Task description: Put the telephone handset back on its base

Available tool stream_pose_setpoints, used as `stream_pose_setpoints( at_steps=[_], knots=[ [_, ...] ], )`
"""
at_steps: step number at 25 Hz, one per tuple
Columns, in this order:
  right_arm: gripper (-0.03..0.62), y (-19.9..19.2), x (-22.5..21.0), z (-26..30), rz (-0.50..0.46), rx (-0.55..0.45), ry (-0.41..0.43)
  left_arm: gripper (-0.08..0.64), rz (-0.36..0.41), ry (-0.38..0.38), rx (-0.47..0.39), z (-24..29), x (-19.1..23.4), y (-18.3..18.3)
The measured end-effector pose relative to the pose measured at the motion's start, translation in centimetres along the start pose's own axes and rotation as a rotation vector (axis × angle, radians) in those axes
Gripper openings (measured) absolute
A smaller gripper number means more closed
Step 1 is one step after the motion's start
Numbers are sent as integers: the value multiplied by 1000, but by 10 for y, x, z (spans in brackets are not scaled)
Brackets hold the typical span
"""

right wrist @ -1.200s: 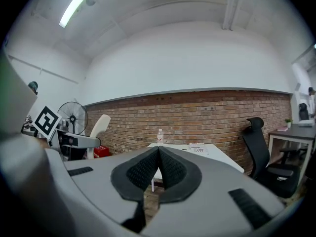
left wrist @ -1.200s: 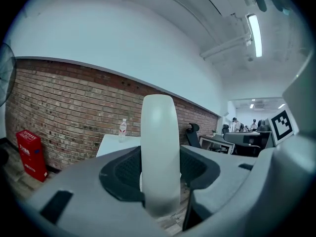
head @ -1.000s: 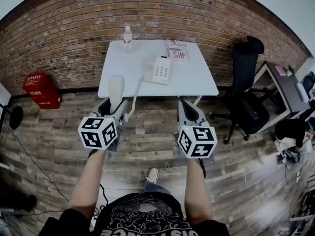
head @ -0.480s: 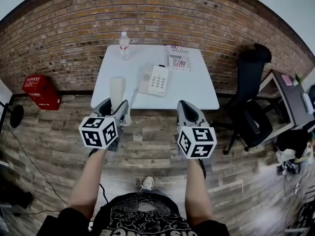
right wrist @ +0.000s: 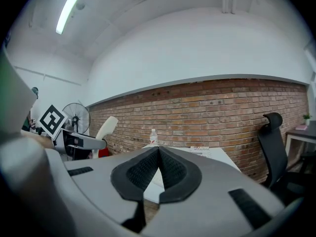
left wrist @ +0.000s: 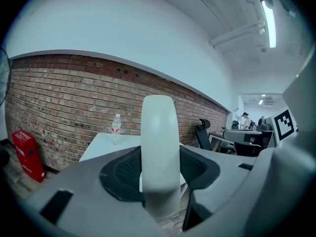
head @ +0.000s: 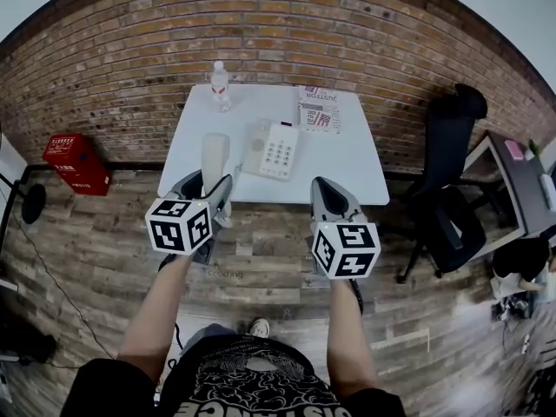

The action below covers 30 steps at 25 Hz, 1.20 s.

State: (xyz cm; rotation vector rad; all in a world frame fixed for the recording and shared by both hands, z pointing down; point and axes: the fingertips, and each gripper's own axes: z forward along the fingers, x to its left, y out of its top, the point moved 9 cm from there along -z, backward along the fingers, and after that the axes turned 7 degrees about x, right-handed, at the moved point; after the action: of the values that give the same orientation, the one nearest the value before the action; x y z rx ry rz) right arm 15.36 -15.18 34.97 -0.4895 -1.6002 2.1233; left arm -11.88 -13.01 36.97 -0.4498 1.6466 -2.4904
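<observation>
Nearest me, the left hand-held gripper (head: 211, 193) grips the handset (head: 215, 155) upright, just short of the bench (head: 352, 170). The right hand-held gripper (head: 328, 196) is clenched (nothing in it). This looks like the carrying step. Next, I'd say, lay the handset along the base (head: 276, 148).

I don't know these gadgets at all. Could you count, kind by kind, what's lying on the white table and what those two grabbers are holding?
On the white table:
Water bottle: 1
Telephone base: 1
Printed booklet: 1
In the left gripper:
Telephone handset: 1
In the right gripper, jaws together: 0
Total: 4
</observation>
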Motion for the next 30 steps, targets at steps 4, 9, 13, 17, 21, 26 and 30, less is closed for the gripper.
stream_pose_setpoints(
  at_steps=[4, 9, 13, 17, 21, 26, 30],
  knots=[
    [0, 2, -3, 11, -6, 7, 10, 216, 0, -12, 24, 17, 2, 4],
    [0, 2, -6, 27, -16, 18, 5, 217, -5, -41, 68, 43, 11, 5],
    [0, 3, -12, 44, -16, 21, -13, 217, -11, -69, 102, 71, 21, 8],
    [0, 5, -22, 67, -10, 37, -29, 217, -25, -98, 148, 106, 32, 11],
    [0, 8, -29, 94, -11, 57, -43, 217, -34, -125, 205, 142, 45, 16],
    [0, 12, -33, 128, -16, 76, -43, 218, -60, -135, 282, 181, 63, 20],
    [0, 14, -34, 151, -14, 89, -44, 218, -101, -146, 330, 208, 76, 20]
  ],
)
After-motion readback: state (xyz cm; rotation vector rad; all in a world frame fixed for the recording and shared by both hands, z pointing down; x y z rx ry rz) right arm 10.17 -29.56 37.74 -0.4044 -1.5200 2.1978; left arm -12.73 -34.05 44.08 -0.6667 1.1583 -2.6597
